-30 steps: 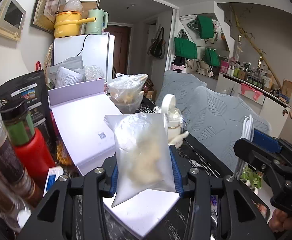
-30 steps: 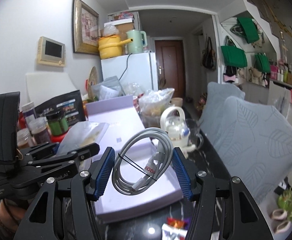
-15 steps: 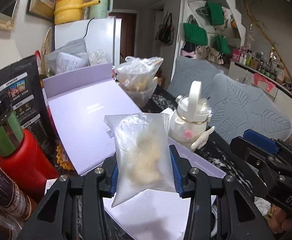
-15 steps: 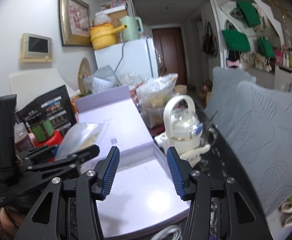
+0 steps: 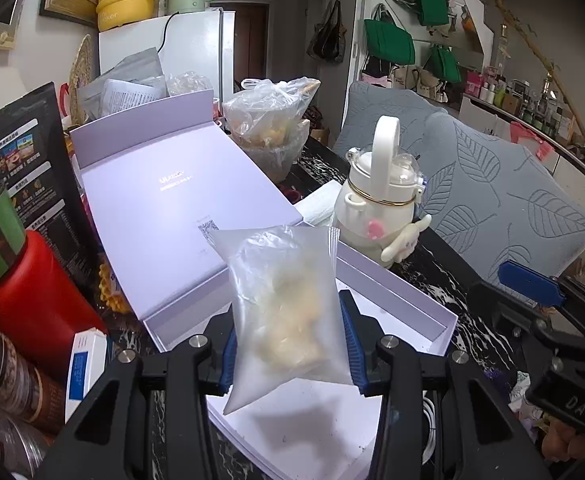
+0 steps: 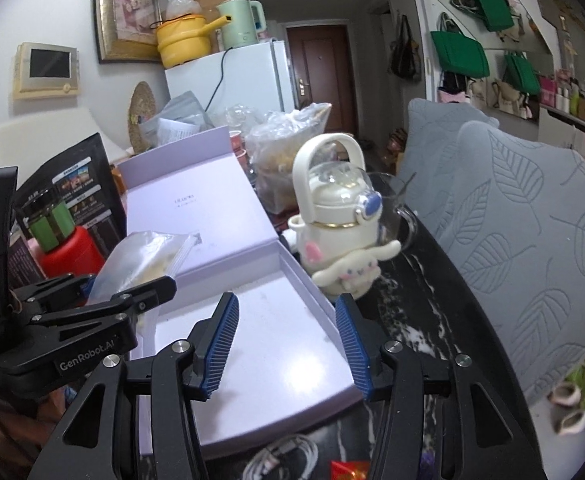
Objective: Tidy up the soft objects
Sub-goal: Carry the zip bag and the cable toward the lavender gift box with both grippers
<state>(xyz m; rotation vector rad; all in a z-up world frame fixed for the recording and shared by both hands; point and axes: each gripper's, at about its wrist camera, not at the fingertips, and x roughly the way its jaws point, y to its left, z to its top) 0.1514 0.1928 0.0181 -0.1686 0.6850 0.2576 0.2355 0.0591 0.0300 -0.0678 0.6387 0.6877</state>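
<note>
Two grippers are working over the open lavender box [image 6: 292, 344] on the dark marbled worktop [image 6: 424, 300]. Left gripper [image 5: 288, 344] is pinching a clear plastic bag [image 5: 284, 312] with pale lumpy contents; blue pads are pressing on both sides, and the bag is hanging above the box's tray. Right gripper [image 6: 288, 340] is carrying nothing, its jaws are opening, and it is hovering over the tray too.

Containers:
- Box tray is showing a bare white floor where visible; the hinged lid [image 5: 180, 216] is lying open and tilted up behind it.
- Big crinkled plastic bag [image 5: 272, 120] behind the lid is holding yellowish items; can't tell what.
- White character bottle [image 6: 340, 236] with loop handle is standing just beside the tray's far right corner.
- Red jar with green cap [image 5: 16, 280] and black pouch [image 5: 24, 152] are sitting left of the box.

View differences:
- Right wrist view is showing a coiled white cable [image 6: 284, 456] on the worktop just in front of the box's near edge, plus a red wrapper [image 6: 348, 470] beside it. Left wrist view is catching only a sliver of that cable [image 5: 428, 424] past its right finger.
- Right wrist view is showing the left gripper side-on [image 6: 132, 300], with the bag sticking up from it.
- Left wrist view alone is showing a small white-and-blue carton [image 5: 84, 368] near the red jar.
</note>
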